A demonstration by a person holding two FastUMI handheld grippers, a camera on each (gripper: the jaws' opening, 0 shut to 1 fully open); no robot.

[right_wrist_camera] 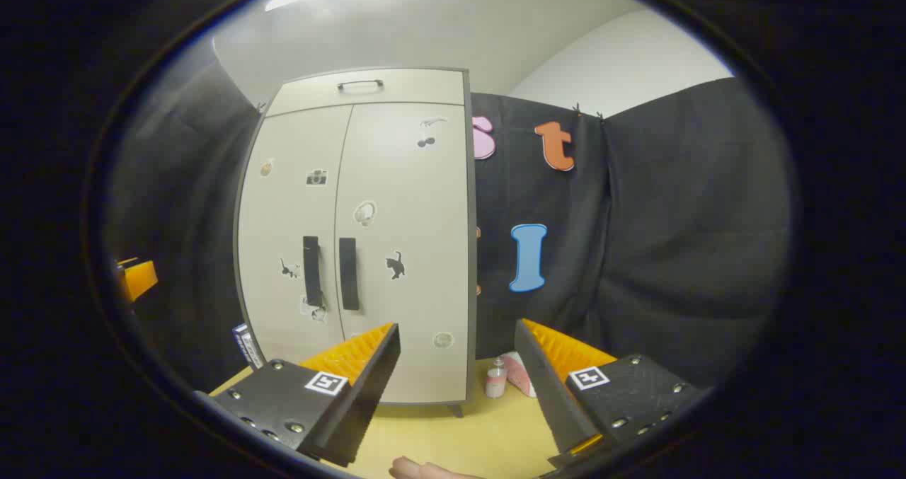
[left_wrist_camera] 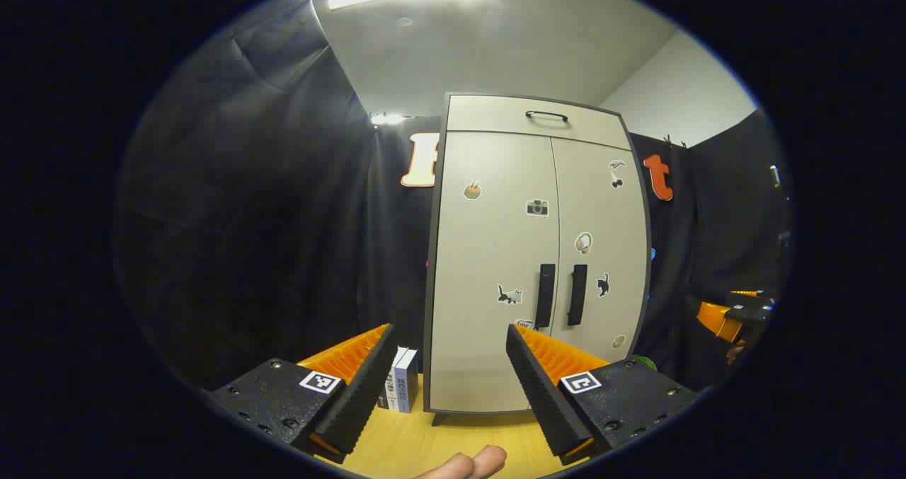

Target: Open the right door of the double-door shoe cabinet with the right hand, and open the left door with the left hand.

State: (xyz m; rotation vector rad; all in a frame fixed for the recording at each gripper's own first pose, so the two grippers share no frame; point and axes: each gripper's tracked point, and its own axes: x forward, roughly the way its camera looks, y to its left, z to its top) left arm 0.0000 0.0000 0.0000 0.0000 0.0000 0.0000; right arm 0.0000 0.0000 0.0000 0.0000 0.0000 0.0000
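A pale grey shoe cabinet (left_wrist_camera: 495,252) with stickers stands upright on a wooden table, both doors closed. Its left door handle (left_wrist_camera: 544,295) and right door handle (left_wrist_camera: 577,294) are dark vertical bars side by side at the middle seam. My left gripper (left_wrist_camera: 449,366) is open, well short of the cabinet, low in front of the left door. In the right gripper view the same cabinet (right_wrist_camera: 396,203) sits left of centre with its handles (right_wrist_camera: 347,273) closed together. My right gripper (right_wrist_camera: 456,362) is open, off the cabinet's right lower corner, touching nothing.
A small box (left_wrist_camera: 402,388) stands on the table by the cabinet's left foot. A small bottle (right_wrist_camera: 496,380) and a pink item (right_wrist_camera: 522,382) lie beside its right side. The other gripper (left_wrist_camera: 736,316) shows far right. Fingertips (left_wrist_camera: 474,463) show at the table's near edge.
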